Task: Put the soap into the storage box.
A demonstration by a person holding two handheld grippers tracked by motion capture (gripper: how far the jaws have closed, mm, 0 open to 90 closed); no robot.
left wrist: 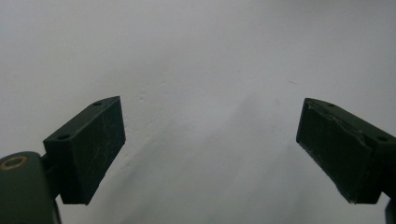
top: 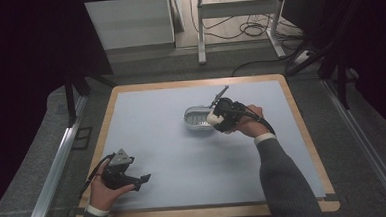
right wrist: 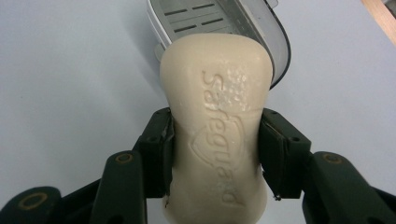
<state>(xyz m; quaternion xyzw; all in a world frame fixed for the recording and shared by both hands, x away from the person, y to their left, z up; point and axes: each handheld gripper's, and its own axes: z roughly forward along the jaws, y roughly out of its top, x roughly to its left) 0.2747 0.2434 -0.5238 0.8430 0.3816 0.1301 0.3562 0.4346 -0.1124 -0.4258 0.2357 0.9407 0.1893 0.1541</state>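
Note:
A cream bar of soap stamped "Safeguard" is clamped between the two black jaws of my right gripper. It hangs just over the near end of a white soap dish with a slotted floor. From above, the soap is a pale lump at the right edge of the dish, mid-table, with the right gripper behind it. My left gripper rests near the front left corner, jaws wide apart over bare mat. Its pads hold nothing.
A pale blue mat covers the wooden-edged table. Beyond the far edge stand white table legs and loose cables on the floor. Dark curtains flank both sides.

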